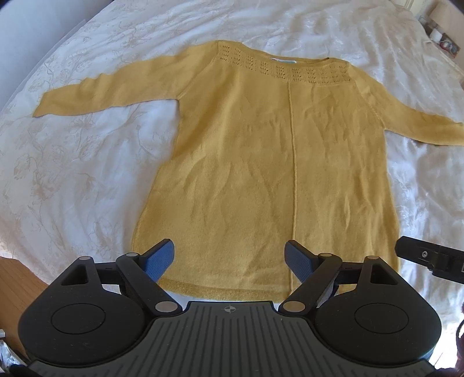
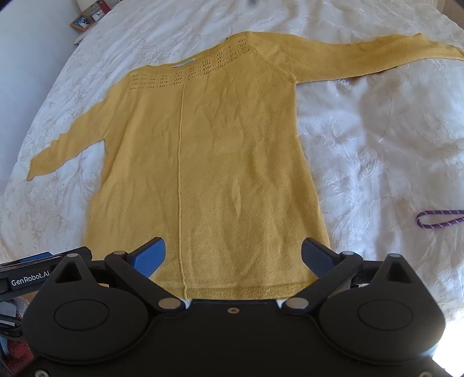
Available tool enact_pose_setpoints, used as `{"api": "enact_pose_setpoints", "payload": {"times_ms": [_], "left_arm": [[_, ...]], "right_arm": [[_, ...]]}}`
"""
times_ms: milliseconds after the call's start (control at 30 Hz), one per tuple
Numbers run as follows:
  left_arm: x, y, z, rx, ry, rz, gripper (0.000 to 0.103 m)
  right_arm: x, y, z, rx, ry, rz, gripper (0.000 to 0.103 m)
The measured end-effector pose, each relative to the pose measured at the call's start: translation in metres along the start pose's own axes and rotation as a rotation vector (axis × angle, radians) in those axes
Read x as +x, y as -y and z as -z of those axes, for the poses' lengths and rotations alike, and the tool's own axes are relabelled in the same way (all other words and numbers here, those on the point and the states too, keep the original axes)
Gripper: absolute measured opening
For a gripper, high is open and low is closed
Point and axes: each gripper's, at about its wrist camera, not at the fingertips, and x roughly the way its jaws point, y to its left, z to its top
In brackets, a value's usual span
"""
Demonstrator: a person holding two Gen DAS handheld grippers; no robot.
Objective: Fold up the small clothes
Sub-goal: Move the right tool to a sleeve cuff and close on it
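1. Left gripper (image 1: 230, 261) and right gripper (image 2: 233, 258) hover wide open, holding nothing, above the hem.
2. The yellow knit sweater (image 1: 272, 162) lies flat, sleeves spread, on the white bedspread (image 1: 81, 179).
3. Probably soft, light and stretchy; pinch hem corners or sleeve cuffs.

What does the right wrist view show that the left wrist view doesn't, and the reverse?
Only the right wrist view shows a purple cord loop on the bedspread and a small framed picture at top left. Only the left wrist view shows a wooden surface at lower left. Both share the yellow sweater lying flat, sleeves spread, on the white bedspread, with each tool open at its hem.
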Motion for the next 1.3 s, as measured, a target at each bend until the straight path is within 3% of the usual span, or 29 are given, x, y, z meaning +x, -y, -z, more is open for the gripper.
{"api": "enact_pose_setpoints", "payload": {"times_ms": [200, 367, 433, 500, 767, 867, 1033, 1300], "left_arm": [[0.004, 0.019, -0.039, -0.032, 0.042, 0.023, 0.073], [0.005, 0.038, -0.068, -0.058, 0.102, 0.015, 0.072], [0.005, 0.046, -0.077, -0.063, 0.131, 0.008, 0.071], [0.005, 0.053, -0.083, -0.059, 0.152, -0.005, 0.071], [0.015, 0.078, -0.103, -0.06, 0.142, 0.0, 0.071], [0.017, 0.086, -0.109, -0.056, 0.136, -0.003, 0.071], [0.02, 0.095, -0.116, -0.059, 0.129, -0.019, 0.071], [0.031, 0.11, -0.122, -0.067, 0.089, -0.038, 0.071]], "right_arm": [[0.012, 0.033, -0.041, -0.023, 0.011, -0.01, 0.1], [0.016, 0.073, -0.074, -0.029, 0.063, 0.046, 0.099], [0.012, 0.097, -0.098, -0.012, 0.09, 0.061, 0.092], [0.009, 0.12, -0.12, 0.015, 0.114, 0.078, 0.091], [-0.013, 0.208, -0.19, 0.051, 0.229, 0.215, 0.085], [-0.016, 0.24, -0.211, 0.079, 0.23, 0.274, 0.076], [-0.014, 0.298, -0.235, 0.193, 0.209, 0.28, 0.059], [0.001, 0.347, -0.247, 0.24, 0.159, 0.277, 0.058]]}}
